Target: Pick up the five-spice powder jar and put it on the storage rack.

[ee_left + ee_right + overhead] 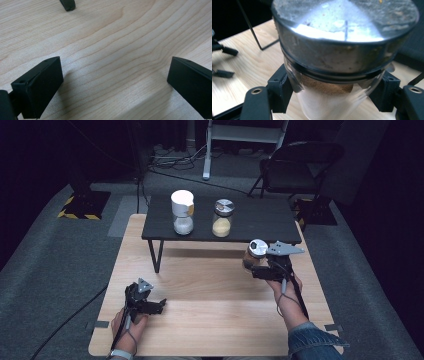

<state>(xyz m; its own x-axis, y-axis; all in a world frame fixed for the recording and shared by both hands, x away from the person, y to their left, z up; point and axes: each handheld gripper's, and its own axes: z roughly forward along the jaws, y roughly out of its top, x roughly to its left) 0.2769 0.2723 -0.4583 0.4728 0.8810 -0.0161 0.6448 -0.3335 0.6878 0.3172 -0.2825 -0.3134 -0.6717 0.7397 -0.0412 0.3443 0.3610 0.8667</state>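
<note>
My right gripper (252, 268) is shut on a glass spice jar (255, 253) with a metal lid and brown powder inside, held up above the right side of the wooden table (210, 285). In the right gripper view the jar (344, 50) is close up, with both black pads pressed against its glass below the lid. My left gripper (161, 306) rests low at the table's front left, open. In the left gripper view its jaws (115, 82) stand wide apart over bare wood.
A low black shelf (260, 222) stands at the back of the table. It carries a white-lidded jar of white grains (182, 213) and a metal-lidded jar of yellow powder (223, 218). A black chair (300, 165) stands on the floor behind.
</note>
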